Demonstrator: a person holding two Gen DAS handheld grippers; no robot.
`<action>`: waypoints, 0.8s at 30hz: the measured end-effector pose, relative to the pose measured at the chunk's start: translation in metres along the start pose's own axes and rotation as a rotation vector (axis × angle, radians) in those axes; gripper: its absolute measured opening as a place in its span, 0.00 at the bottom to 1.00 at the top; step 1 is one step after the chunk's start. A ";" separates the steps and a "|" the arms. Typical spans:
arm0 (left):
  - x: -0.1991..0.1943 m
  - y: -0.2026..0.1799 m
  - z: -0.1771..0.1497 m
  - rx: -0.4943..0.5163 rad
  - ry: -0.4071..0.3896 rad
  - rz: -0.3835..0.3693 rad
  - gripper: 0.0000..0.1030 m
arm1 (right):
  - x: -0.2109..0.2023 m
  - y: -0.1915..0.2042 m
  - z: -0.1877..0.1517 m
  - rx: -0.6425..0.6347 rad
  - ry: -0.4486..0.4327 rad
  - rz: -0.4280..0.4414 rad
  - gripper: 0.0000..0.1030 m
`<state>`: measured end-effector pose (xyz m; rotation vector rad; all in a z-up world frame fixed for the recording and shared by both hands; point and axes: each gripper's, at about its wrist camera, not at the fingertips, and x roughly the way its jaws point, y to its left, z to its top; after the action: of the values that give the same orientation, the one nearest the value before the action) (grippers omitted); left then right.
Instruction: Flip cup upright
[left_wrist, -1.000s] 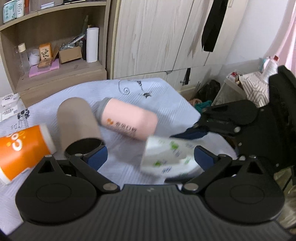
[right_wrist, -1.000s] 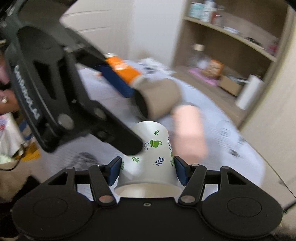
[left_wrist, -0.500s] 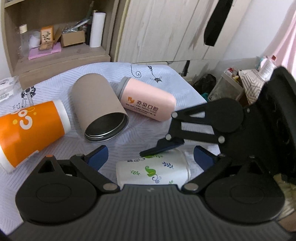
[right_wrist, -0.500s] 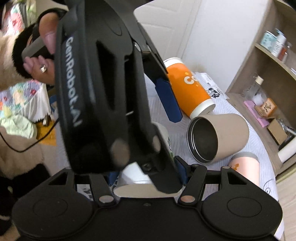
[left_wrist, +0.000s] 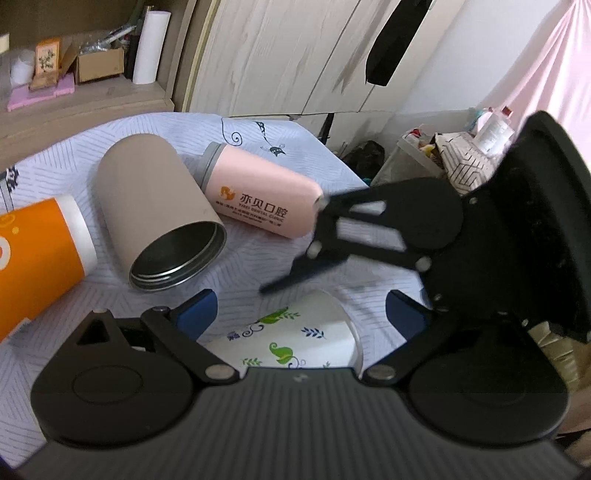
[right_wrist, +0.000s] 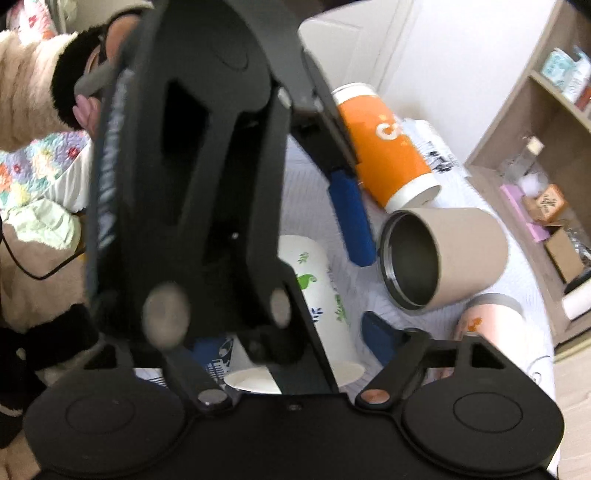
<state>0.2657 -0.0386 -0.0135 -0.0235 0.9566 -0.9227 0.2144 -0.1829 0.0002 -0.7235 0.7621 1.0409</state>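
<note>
The white cup (left_wrist: 295, 334) lies on its side on the desk (left_wrist: 251, 254) between the left tongs (left_wrist: 301, 310), spread wide. The right tongs (right_wrist: 295, 332) gape too, gripping nothing; 3 cups crowd beyond.

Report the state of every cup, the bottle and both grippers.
White leaf-print paper cup: on its side, not upright, ungripped.
Tan steel-lined tumbler: on its side, mouth open.
Pink bottle: on its side, grey cap on.
Orange cup: on its side.
Left gripper: open, straddling the paper cup without touching.
Right gripper: looks open, its visible pad clear of the cup.
</note>
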 end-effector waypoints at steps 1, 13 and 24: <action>-0.001 0.002 0.000 -0.005 -0.004 -0.008 0.96 | -0.005 0.001 -0.001 -0.004 -0.009 -0.015 0.84; -0.019 -0.003 -0.001 0.155 -0.023 -0.019 0.96 | -0.080 0.025 -0.020 0.114 -0.039 -0.202 0.85; -0.019 -0.011 -0.003 0.245 0.009 -0.028 0.86 | -0.046 0.039 -0.043 0.696 -0.118 0.053 0.66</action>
<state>0.2518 -0.0317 0.0023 0.1758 0.8476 -1.0615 0.1558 -0.2267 0.0090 -0.0448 0.9680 0.7789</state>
